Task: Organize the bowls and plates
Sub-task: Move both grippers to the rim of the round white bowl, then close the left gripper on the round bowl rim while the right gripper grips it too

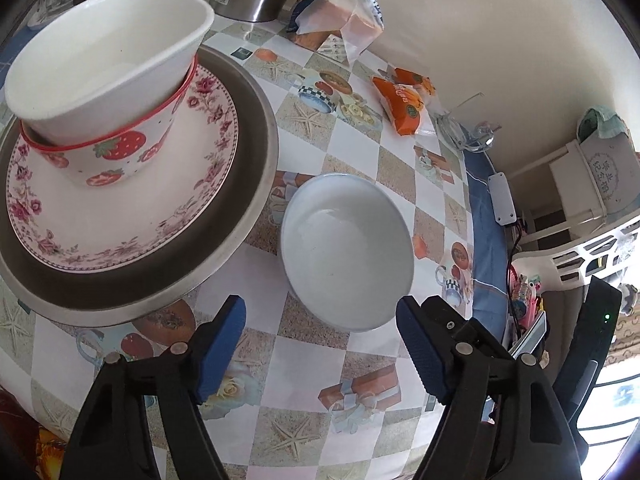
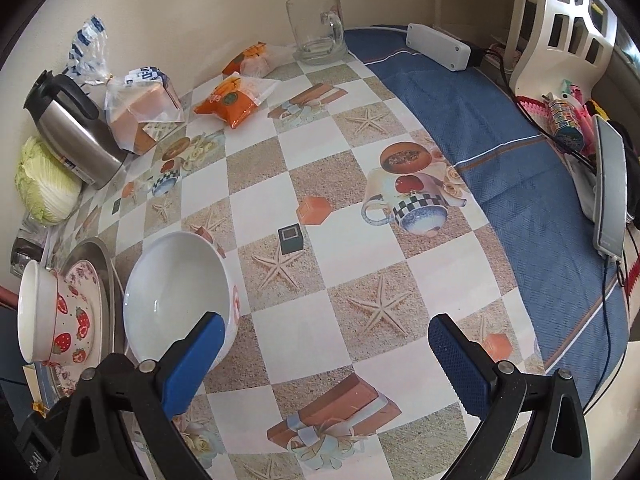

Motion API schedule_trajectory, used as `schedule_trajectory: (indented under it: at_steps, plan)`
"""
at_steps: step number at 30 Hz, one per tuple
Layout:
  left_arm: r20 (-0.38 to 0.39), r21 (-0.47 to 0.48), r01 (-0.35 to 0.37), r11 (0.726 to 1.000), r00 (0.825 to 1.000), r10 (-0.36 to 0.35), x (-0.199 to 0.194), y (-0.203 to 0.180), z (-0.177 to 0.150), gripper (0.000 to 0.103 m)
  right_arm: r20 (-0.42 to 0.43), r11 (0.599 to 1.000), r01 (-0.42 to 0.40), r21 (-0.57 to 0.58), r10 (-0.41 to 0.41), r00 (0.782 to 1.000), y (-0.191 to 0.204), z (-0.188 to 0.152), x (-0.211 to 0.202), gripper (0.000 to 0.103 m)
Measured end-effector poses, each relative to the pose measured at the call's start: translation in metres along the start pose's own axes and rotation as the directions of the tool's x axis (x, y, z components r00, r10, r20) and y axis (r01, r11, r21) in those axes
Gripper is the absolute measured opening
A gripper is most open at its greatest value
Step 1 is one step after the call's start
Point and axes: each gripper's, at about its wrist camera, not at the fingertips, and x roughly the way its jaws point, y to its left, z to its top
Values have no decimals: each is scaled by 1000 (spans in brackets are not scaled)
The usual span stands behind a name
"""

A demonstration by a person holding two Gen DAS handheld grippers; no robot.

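Observation:
A lone white bowl point(image 1: 346, 250) sits upright on the checked tablecloth, just ahead of my open, empty left gripper point(image 1: 322, 346). Left of it is a stack: a metal plate point(image 1: 240, 216), a floral plate point(image 1: 132, 216), a strawberry bowl point(image 1: 116, 156) and a white bowl point(image 1: 108, 56) nested on top. In the right wrist view the lone white bowl point(image 2: 176, 292) lies beside the left finger of my open, empty right gripper point(image 2: 326, 356). The stack with the strawberry bowl point(image 2: 68, 320) is at the far left.
At the back stand a steel kettle point(image 2: 72, 132), bagged bread point(image 2: 140, 116), orange snack packets point(image 2: 232, 102), a cabbage point(image 2: 46, 182) and a glass mug point(image 2: 318, 32). A blue cloth point(image 2: 516, 168) covers the table's right side, with a white box point(image 2: 438, 46) and cables.

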Motion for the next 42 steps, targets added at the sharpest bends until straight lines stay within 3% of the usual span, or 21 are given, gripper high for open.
schedule_trajectory:
  at_steps: [8,15,23,31,37,42]
  plan:
    - [-7,-58,2,998,1000,-3,12,9,2,65,-30,999,-5,-40,4,1000,14,1,19,102]
    - [-9,-90,-4,996,1000,4,17,16,5,63,-12,998,0,-63,-1,1000,22,3,16,92]
    - [-15,-118,-2,993,1000,0,23,20,8,55,-12,996,-61,-62,60,998,33,4,26,49]
    - [-10,-123,1,992,1000,-3,28,22,13,46,-39,990,-133,-51,131,991,41,3,40,22]
    - [-16,-105,-4,994,1000,3,37,19,15,38,-43,992,-92,-85,89,995,41,3,36,14]
    - [-36,-57,-14,998,999,12,49,9,12,26,-46,994,-84,-70,81,996,30,4,33,14]
